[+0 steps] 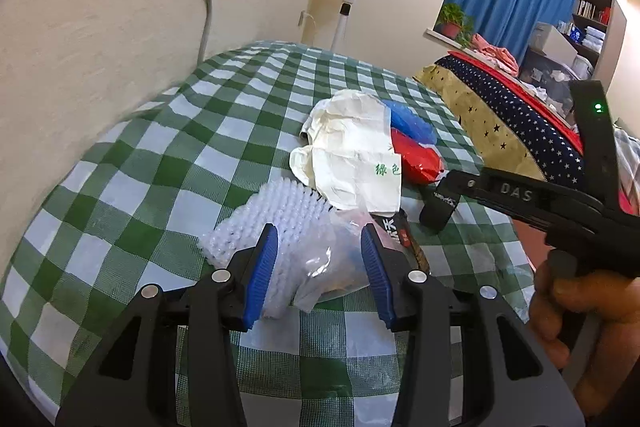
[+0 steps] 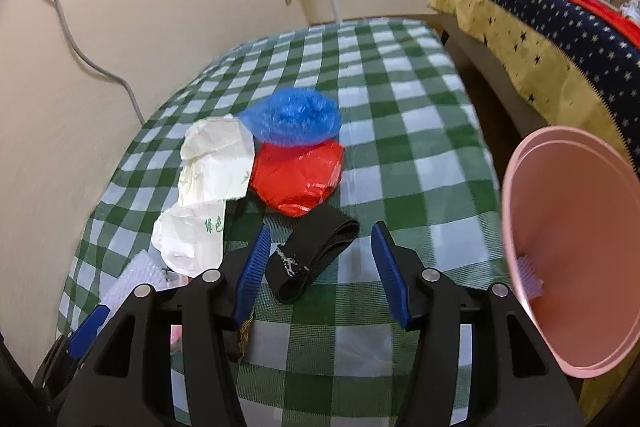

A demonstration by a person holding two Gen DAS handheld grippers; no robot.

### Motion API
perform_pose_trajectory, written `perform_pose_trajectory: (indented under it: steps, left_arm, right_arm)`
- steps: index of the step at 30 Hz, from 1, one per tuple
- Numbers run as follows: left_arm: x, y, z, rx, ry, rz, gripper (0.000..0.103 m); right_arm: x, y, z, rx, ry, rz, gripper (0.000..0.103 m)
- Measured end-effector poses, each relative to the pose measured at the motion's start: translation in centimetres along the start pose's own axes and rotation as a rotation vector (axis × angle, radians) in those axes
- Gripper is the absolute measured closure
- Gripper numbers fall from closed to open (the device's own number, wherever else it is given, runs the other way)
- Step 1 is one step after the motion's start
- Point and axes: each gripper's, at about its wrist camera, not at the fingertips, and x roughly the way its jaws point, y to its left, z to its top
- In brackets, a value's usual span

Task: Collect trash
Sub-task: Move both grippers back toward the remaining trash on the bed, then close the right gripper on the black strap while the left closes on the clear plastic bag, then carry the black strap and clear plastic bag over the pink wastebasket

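The trash lies bunched in the middle of the green-checked worktop [image 2: 400,99], presumably so both grippers can reach it, with the pink bin [image 2: 580,267] tilted at the frame's right edge, mouth toward the pile. The left gripper [image 1: 320,259], low in its frame and angled downward, stands spread around a crumpled clear plastic bag [image 1: 332,263] that rests against white bubble wrap [image 1: 280,215]; its pads look not yet pressed on it. The right gripper [image 2: 320,267], also pitched down, is spread over a folded black strap [image 2: 316,255], the strap nearer its left pad. Beyond lie a white paper bag [image 2: 208,187], red plastic bag [image 2: 298,179] and blue plastic bag [image 2: 292,119].
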Motion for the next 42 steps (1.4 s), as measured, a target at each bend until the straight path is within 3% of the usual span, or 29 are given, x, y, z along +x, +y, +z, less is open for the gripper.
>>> perform_pose_trajectory:
  steps: [4,9,12,28,34,42]
  left_arm:
    - [0.2,0.0,0.0,-0.008,0.013,0.018,0.06]
    - [0.2,0.2,-0.1,-0.013,0.019,0.025,0.054]
    - [0.2,0.6,-0.2,-0.038,0.026,0.022,0.053]
    - [0.3,0.8,-0.9,-0.074,0.065,0.028,0.05]
    - [0.1,0.0,-1.1,-0.043,0.062,0.017,0.071]
    - [-1.5,-1.3,-0.9,-0.003,0.027,0.016,0.081]
  right_arm:
    - [1.1,0.3,-0.3,-0.006,0.032,0.001,0.053]
    - [1.2,0.4,-0.4,-0.022,0.045,0.011,0.084]
    - [0.5,0.2,-0.4,-0.035,0.033,0.023,0.092]
    - [-4.7,-2.1,-0.8,-0.041,-0.036,0.019,0.094]
    - [-7.3,-1.8,-1.3,-0.08,-0.073,0.005,0.094]
    - [-10.6,-2.2,-2.1,-0.13,-0.116,-0.024,0.094]
